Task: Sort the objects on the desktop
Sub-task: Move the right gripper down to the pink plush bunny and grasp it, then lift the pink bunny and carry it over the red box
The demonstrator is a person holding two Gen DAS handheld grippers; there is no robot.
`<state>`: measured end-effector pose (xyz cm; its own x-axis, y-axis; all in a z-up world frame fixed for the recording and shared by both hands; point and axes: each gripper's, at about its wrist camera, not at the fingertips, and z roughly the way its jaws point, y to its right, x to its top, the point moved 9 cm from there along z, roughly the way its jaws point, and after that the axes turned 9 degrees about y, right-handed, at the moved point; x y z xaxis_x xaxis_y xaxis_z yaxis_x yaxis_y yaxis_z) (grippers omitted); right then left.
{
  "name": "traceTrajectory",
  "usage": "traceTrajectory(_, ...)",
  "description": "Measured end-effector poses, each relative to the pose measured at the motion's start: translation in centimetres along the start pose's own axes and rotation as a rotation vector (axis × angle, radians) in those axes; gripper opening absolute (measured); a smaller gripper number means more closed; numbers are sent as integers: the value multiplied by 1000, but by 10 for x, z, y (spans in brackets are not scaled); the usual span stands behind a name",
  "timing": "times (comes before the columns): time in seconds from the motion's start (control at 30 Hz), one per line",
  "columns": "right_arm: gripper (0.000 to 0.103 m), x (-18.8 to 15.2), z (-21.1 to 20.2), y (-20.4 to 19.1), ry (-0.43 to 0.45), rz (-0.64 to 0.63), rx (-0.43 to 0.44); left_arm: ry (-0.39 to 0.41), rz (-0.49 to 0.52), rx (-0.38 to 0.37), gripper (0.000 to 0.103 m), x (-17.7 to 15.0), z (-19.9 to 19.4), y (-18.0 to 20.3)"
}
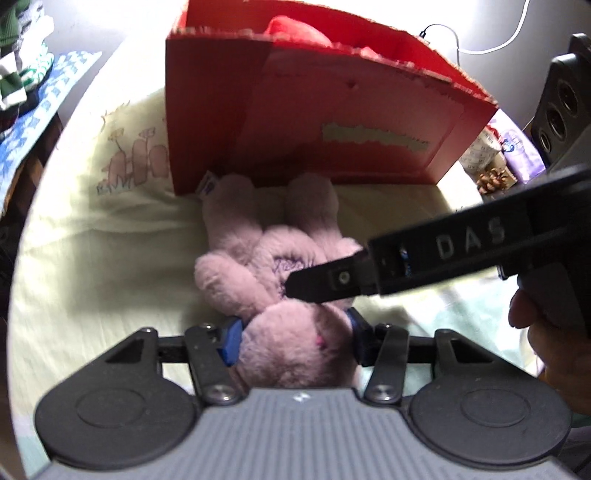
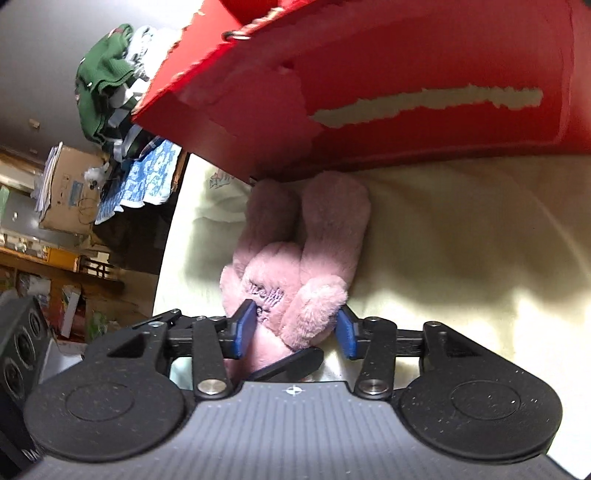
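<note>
Both claws on pink plush.

Plush rabbit before box

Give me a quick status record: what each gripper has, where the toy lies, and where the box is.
object: pink plush bunny, lying on the pale yellow cloth
left gripper: blue pads on both sides of the bunny's head, pressed into the fur
right gripper: blue pads around the bunny's arm and body
container: red cardboard box, upright just beyond the bunny's legs, which reach its base
box contents: something red shows above the rim; cannot tell what
bunny in box: no
</note>
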<state>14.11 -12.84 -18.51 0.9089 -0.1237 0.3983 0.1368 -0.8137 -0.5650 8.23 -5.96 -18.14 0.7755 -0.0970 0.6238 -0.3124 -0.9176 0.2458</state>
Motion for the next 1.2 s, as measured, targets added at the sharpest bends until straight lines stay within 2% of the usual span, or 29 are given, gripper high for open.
traceTrajectory(0.3, 41, 5, -35, -48, 56, -194, 68, 91, 4, -16, 52, 21, -62, -3)
traceTrajectory(0.47, 41, 5, -50, -72, 74, -248, 136, 148, -5, 14, 52, 30, -96, -9)
traceTrajectory(0.63, 41, 14, -64, -95, 137, -301, 168, 229, 27, 46, 52, 52, -118, -2)
traceTrajectory(0.83, 41, 38, -88, -101, 236, -313, 176, 304, 69, 40, 52, 86, -130, 9)
traceTrajectory(1.2, 41, 105, -116, -86, 401, -296, 84, 372, 132, 28, 52, 169, -93, 29)
